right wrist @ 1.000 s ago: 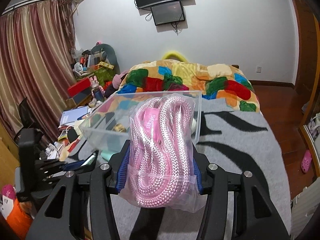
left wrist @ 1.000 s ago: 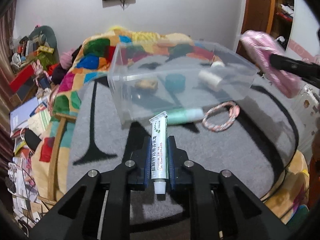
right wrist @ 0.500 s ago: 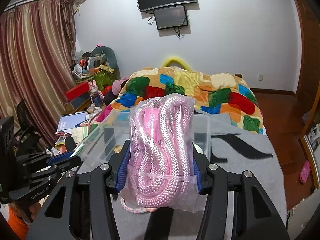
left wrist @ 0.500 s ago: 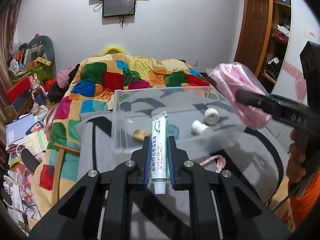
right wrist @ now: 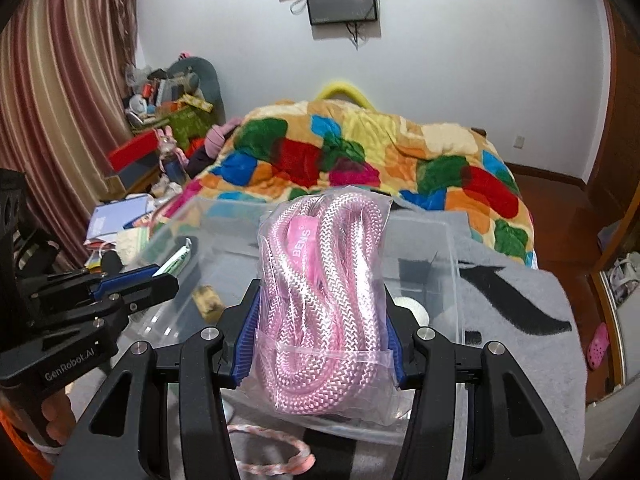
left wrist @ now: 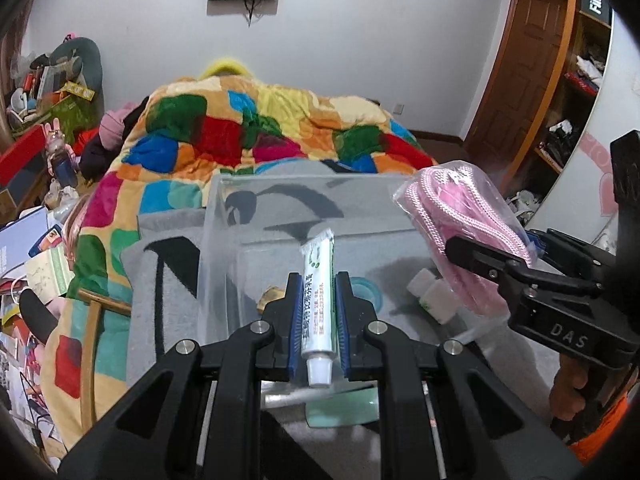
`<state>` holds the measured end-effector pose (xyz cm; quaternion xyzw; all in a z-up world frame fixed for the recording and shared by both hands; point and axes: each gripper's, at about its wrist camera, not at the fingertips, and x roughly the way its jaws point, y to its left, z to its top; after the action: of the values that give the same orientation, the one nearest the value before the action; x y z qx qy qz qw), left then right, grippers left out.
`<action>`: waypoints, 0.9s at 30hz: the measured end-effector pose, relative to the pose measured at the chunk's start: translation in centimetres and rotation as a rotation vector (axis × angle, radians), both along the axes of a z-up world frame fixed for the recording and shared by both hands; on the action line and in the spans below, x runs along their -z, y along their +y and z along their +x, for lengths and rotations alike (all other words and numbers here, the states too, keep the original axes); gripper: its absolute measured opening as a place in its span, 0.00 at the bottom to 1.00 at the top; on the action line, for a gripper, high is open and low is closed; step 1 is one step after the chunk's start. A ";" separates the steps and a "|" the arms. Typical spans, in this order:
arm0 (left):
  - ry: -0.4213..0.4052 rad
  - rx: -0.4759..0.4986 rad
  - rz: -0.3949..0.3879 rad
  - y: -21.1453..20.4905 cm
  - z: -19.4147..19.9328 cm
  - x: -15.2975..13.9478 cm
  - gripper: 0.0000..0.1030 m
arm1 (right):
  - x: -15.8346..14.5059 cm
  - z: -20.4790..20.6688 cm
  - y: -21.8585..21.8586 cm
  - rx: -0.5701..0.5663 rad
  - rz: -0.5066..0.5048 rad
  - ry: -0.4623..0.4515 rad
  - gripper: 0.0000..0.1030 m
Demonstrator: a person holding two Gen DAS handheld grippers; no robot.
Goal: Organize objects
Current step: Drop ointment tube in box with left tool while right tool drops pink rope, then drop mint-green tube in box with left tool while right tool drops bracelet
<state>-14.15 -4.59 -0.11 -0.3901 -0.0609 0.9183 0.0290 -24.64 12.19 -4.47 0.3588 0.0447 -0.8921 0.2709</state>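
Observation:
My left gripper point(left wrist: 318, 320) is shut on a white ointment tube point(left wrist: 318, 292) with green print, held over the near wall of a clear plastic box point(left wrist: 224, 240). My right gripper point(right wrist: 318, 340) is shut on a bagged pink rope point(right wrist: 324, 288) and holds it above the box point(right wrist: 448, 264). The rope bag also shows at the right of the left wrist view point(left wrist: 460, 216). The tube and left gripper show at the left of the right wrist view point(right wrist: 172, 262). Inside the box lie a white bottle point(left wrist: 434, 292), a blue round lid point(left wrist: 366, 290) and a small brown piece point(left wrist: 270, 296).
The box stands on a grey and black blanket point(left wrist: 168, 272) on the bed. A pink braided loop point(right wrist: 276, 452) and a green tube point(left wrist: 344, 412) lie on the blanket near the box. A patchwork quilt point(left wrist: 260, 132) lies behind. Clutter fills the floor at left point(left wrist: 28, 240).
Both grippers have moved forward and risen over the box; I now look down into it. The tube and the rope bag stay held.

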 end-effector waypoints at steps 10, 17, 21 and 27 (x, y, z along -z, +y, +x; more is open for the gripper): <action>-0.019 0.031 -0.012 0.8 0.0 0.3 0.21 | 2.0 -0.6 -0.2 -0.051 0.006 -0.099 0.49; 0.028 0.032 -0.038 1.0 2.2 -1.0 0.44 | 0.2 2.3 0.8 -0.071 0.038 0.004 0.50; 0.075 0.037 -0.052 1.1 4.2 -2.1 0.63 | -0.7 4.2 1.7 -0.086 0.037 0.036 0.51; 0.062 0.078 -0.093 1.7 6.6 -1.6 0.78 | -0.8 6.9 3.3 -0.113 0.031 0.070 0.51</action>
<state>-7.55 -2.85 1.47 -0.3646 -0.0021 0.9299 0.0483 -17.69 15.46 -3.69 0.3286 0.0879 -0.8865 0.3138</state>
